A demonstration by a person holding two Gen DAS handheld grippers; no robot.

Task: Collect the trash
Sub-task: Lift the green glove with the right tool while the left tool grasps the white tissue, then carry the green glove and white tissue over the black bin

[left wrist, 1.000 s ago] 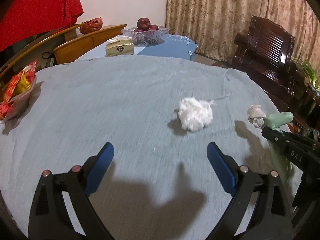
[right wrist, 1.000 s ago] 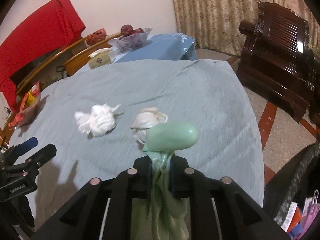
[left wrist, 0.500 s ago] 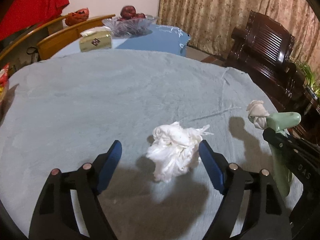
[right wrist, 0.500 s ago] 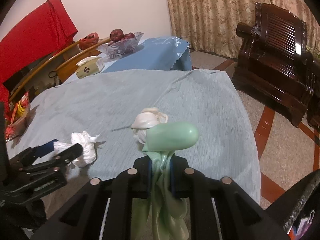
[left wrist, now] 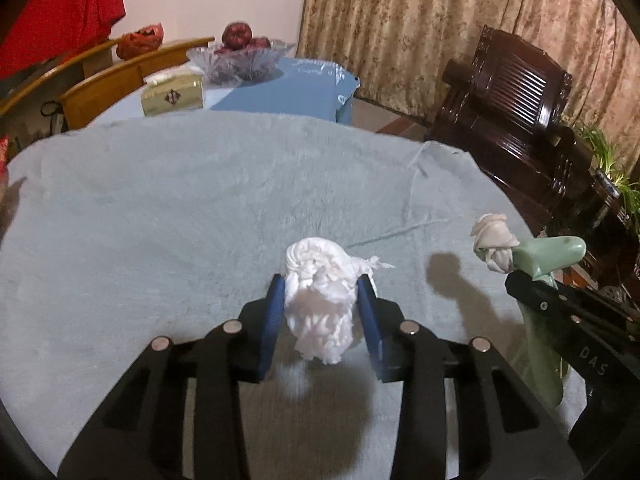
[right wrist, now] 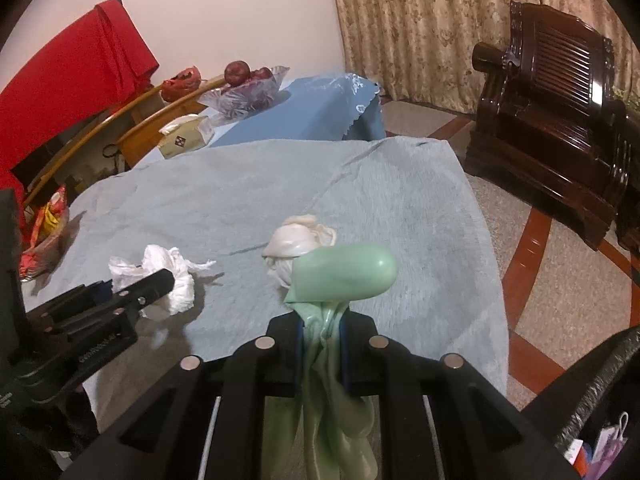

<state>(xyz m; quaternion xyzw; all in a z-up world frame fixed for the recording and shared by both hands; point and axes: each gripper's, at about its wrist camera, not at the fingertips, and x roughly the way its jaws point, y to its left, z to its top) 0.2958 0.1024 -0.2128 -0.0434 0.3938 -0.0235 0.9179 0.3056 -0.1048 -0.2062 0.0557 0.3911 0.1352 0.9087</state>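
My left gripper (left wrist: 321,294) is shut on a crumpled white tissue (left wrist: 320,292) and holds it just above the grey-blue tablecloth (left wrist: 160,208). The tissue also shows in the right wrist view (right wrist: 168,276), beside the left gripper (right wrist: 160,280). My right gripper (right wrist: 322,320) is shut on a pale green plastic bag (right wrist: 340,276) whose top stands above the jaws. A knotted cream-white wad (right wrist: 296,248) sits against the green bag's far side. In the left wrist view the green bag (left wrist: 548,256) and the wad (left wrist: 494,240) are at the right edge.
A snack packet (right wrist: 44,232) lies at the table's left edge. Beyond the table stand a tissue box (left wrist: 172,94), a glass fruit bowl (left wrist: 240,60) on a blue-covered table, wooden chair backs and a dark wooden armchair (left wrist: 516,96). A dark bin rim (right wrist: 592,384) shows lower right.
My left gripper moved forward around the white tissue, closed on it and raised it slightly off the cloth. My right gripper kept its hold on the green bag and barely moved.
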